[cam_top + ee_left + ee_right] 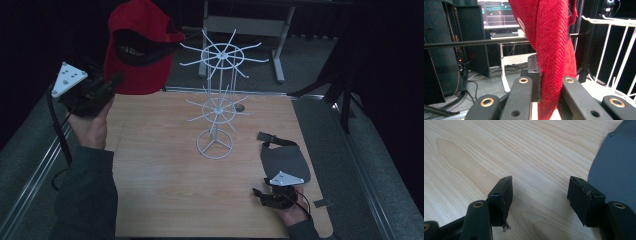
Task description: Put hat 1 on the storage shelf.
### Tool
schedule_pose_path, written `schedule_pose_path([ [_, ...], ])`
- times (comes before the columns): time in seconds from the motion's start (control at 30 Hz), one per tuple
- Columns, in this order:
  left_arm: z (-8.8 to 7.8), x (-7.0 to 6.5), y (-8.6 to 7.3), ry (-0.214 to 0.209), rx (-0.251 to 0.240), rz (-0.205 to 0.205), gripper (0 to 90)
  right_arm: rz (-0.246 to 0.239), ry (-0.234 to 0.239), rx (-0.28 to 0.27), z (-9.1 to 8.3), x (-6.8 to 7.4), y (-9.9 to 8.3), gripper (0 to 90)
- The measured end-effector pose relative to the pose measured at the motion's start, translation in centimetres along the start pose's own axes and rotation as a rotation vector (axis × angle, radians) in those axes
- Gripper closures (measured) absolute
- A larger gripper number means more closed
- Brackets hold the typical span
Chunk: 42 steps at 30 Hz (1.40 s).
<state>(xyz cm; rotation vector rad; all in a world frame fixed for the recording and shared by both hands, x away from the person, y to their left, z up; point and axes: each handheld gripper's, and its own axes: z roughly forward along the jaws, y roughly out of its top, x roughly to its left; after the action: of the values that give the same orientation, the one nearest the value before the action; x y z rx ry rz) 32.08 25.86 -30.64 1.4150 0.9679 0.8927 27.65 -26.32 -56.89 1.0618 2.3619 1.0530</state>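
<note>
Fingers (pixel 524 85) on my left gripper (pixel 102 90) were clamped tight on the red cap (pixel 137 50), pinching a fold of its fabric and holding it up in the air, left of the white wire rack (pixel 217 100). So the rack's top ring of prongs sat just to the cap's right, roughly level with it, and my left hand was the nearer one by far. Cap looked like coarse knit, crown hanging down, dark lining showing. Right gripper (pixel 267 195) sat low on the counter (pixel 160 170) with fingers spread wide, empty, beside a grey cap (pixel 285 160).
</note>
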Motion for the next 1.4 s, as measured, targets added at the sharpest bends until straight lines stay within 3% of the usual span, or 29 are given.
schedule_pose_path([
  [0.2, -0.3, -0.1, 0.1, -0.030, -0.014, -0.008, 86.0, 0.000, 0.000, 0.000, 0.0, 0.0, 0.0, 36.9],
  [0.43, -0.7, -0.4, 0.2, -0.038, -0.012, 0.009, 85.9, 0.000, 0.000, 0.000, 0.0, 0.0, 0.0, 36.9],
  [0.77, -1.5, -0.5, 0.5, -0.052, -0.037, -0.002, 85.9, 0.000, 0.000, 0.000, 0.0, 0.0, 0.0, 36.9],
  [1.13, -1.6, -1.2, -0.1, -0.059, -0.010, 0.036, 85.9, 0.000, 0.000, 0.000, 0.0, 0.0, 0.0, 36.9],
  [1.4, -1.5, -1.9, -1.8, -0.044, 0.010, 0.099, 85.8, -0.001, 0.000, 0.000, 0.0, 0.0, 0.0, 36.8],
])
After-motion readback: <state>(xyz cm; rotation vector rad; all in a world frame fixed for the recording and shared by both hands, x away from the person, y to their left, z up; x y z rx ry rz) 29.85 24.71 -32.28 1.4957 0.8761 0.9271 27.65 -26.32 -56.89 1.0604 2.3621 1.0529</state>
